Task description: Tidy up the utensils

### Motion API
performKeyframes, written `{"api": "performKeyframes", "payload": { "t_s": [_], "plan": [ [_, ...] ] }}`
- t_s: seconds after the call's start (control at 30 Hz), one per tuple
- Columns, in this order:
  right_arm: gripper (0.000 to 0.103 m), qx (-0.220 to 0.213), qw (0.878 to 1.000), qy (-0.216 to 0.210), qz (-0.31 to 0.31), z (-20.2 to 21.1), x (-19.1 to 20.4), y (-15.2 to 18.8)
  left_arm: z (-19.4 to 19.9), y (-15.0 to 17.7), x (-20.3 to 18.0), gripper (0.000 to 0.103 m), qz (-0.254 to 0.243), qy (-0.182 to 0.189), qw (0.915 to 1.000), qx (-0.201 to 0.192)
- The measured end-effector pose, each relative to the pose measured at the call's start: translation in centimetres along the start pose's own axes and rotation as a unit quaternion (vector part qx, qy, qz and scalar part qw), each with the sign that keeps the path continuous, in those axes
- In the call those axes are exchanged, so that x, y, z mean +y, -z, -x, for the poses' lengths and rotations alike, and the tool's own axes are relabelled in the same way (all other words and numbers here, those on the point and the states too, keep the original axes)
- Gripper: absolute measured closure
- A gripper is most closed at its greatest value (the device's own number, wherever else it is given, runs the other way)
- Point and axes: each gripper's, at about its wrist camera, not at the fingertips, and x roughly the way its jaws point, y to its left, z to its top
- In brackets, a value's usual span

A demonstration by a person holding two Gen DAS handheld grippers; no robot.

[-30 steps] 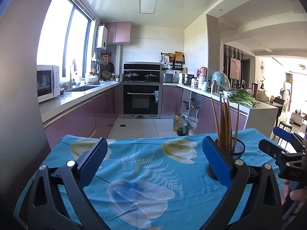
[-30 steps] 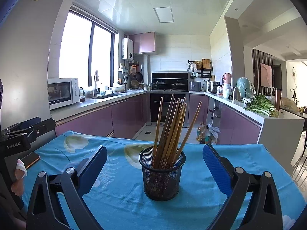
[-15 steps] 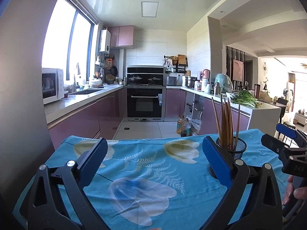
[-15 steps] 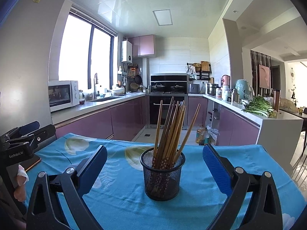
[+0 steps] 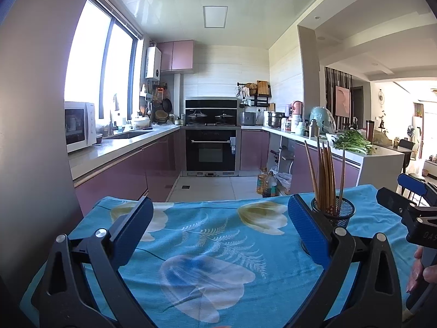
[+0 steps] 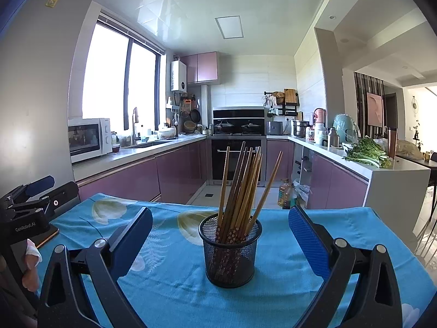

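With both tongs hovering over the table, my right gripper (image 6: 218, 235) is spread wide, its two blue pads well apart and gripping nothing. Dead centre between those pads, a little ahead of them, stands the black mesh cup (image 6: 230, 251), upright on the blue flowered tablecloth (image 6: 286, 278). Neither pad touches it; there's clear cloth showing on both sides of the cup. A bundle of wooden chopsticks (image 6: 243, 186) sticks up out of it, fanned out, most leaning right, one standing straighter on the left and one splayed far right.

Over on my left gripper (image 5: 218, 232), same story: jaws released, wide open, nothing between the pads but bare tablecloth (image 5: 207, 235) with its pale flower print. From this side the mesh cup (image 5: 338, 213) sits off to the right, just behind the right-hand pad, partly hidden by it, so it lies outside the jaws altogether. The chopsticks (image 5: 325, 175) rise above that pad. Further right I can see my other tool at the edge of the frame, with my right hand (image 5: 422, 270) wrapped on its handle. In the right view, my left hand (image 6: 30, 268) shows at the left edge, holding its tool beside the table.
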Motion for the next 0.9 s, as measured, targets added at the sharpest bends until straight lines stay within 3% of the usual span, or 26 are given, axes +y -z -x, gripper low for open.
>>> {"api": "performKeyframes", "payload": {
  "t_s": [0.9],
  "plan": [
    [0.007, 0.000, 1.000, -0.001, -0.005, -0.43, 0.24, -0.05, -0.15, 0.09, -0.09, 0.006, -0.002, -0.010, 0.9999, -0.002]
  ]
}}
